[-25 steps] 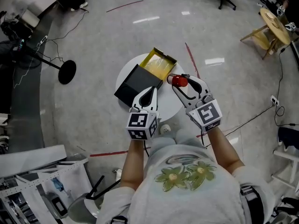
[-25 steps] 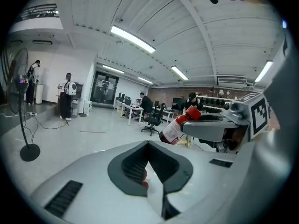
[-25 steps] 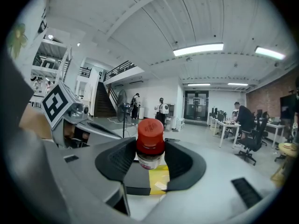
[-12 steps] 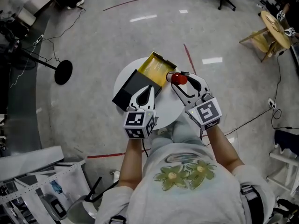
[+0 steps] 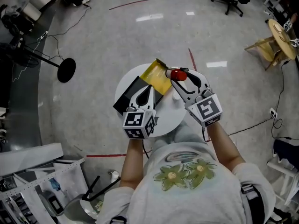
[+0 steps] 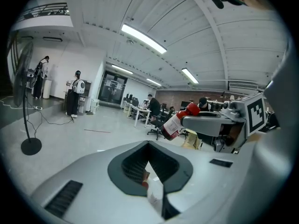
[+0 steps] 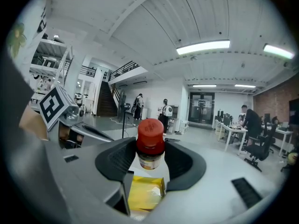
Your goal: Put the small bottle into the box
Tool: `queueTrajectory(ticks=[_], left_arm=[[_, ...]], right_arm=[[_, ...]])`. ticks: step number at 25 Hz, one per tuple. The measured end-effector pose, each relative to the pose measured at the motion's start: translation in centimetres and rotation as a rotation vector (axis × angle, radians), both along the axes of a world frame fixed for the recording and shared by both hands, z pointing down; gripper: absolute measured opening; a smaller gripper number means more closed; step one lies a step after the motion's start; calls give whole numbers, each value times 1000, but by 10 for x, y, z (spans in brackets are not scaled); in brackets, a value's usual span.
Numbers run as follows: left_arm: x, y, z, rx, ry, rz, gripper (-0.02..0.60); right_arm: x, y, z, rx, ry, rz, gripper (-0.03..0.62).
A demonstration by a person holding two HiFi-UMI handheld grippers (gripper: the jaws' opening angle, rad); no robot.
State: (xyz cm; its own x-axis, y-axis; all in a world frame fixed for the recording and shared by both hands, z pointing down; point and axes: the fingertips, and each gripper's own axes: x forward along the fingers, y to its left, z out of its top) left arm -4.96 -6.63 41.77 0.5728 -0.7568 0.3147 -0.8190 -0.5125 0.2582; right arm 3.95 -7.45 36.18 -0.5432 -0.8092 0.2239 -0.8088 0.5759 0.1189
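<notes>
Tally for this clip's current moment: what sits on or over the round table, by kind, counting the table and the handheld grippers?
Small bottle with a red cap: 1
Black box with a yellow lining: 1
Handheld grippers: 2, the left gripper and the right gripper
Round white table: 1
Total: 5

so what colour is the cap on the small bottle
Red. The cap of the small bottle shows best in the right gripper view, up between the jaws.

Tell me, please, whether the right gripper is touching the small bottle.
Touching. The right gripper view shows the right gripper clamping both sides of the small bottle under its red cap.
</notes>
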Motion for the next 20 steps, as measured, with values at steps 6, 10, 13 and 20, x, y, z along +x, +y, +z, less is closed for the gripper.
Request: queueTrajectory(ticks=[6,10,13,20], left_arm=[[-1,-15,2,-6,-6,-23,1],[-5,-23,3,-10,-7,-33,1],[-9,-29,6,-15,-10,-40,0],[-7,-40,9,-44,-7,-49,1]], right_arm=[[4,-20,2,-2,-7,-12,201],[0,-31,9,-9,-8,-19,201],[-2,-37,15,-20,-5,-24,201],[-2,-51,31,-57,11,-42,201]])
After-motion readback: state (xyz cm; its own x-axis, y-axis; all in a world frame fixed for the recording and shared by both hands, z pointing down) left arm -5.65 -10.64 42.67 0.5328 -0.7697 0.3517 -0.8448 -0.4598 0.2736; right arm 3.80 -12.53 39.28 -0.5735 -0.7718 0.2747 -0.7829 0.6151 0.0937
